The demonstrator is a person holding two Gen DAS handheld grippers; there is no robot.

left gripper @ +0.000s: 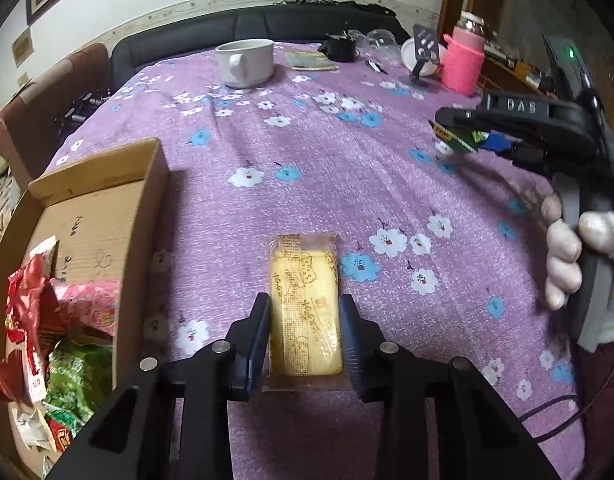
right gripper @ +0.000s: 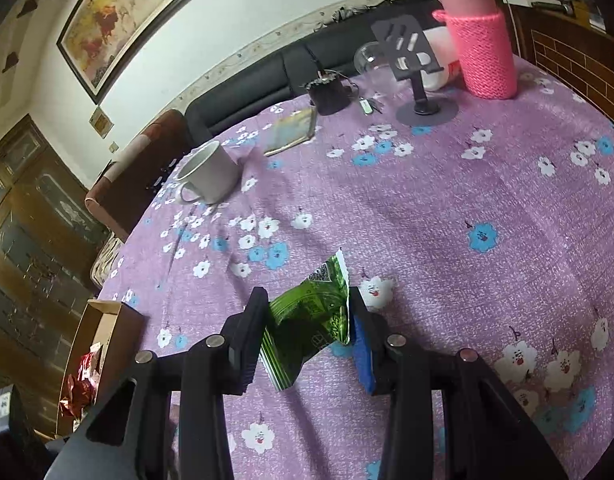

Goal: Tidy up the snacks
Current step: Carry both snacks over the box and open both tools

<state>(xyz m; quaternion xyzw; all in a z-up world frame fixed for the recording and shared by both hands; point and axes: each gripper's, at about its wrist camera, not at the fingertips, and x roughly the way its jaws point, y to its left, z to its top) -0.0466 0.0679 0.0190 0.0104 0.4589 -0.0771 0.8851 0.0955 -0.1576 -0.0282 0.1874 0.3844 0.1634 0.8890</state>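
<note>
A yellow cake in a clear wrapper (left gripper: 303,264) lies on the purple flowered tablecloth (left gripper: 307,160). My left gripper (left gripper: 305,304) is shut on it, one pad pressing each long side. To its left stands an open cardboard box (left gripper: 143,216) that holds red packets (left gripper: 27,308) and a green packet (left gripper: 79,376). My right gripper (right gripper: 309,300) is shut on a crumpled green snack packet (right gripper: 307,320) and holds it above the cloth. In the left wrist view that gripper (left gripper: 455,136) hovers at the right in a gloved hand (left gripper: 579,256).
At the far side of the table stand a white mug (left gripper: 247,62), a flat booklet (left gripper: 311,60), a small black pot (left gripper: 341,48), a phone stand (left gripper: 425,48) and a bottle in a pink knitted sleeve (left gripper: 465,60). A dark sofa (left gripper: 247,24) and a chair (left gripper: 47,120) lie beyond.
</note>
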